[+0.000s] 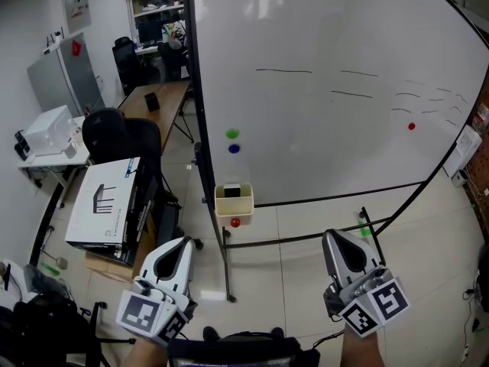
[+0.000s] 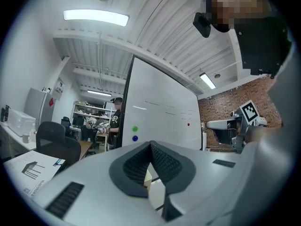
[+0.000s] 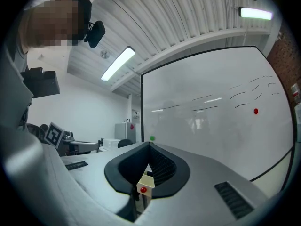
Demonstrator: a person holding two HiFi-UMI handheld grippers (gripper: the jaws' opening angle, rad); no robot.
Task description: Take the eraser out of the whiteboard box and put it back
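A cream whiteboard box hangs at the bottom left corner of the large whiteboard. A black eraser sits inside it, and a red magnet is stuck just below. Both grippers are held low in front of the board, well short of the box. My left gripper is shut and empty, below and left of the box. My right gripper is shut and empty, to the box's lower right. In the right gripper view the box shows past the shut jaw tips. The left gripper view shows shut tips.
The whiteboard's black stand reaches the floor between the grippers. A flat cardboard carton, a black office chair and a wooden table stand to the left. Green, blue and red magnets dot the board.
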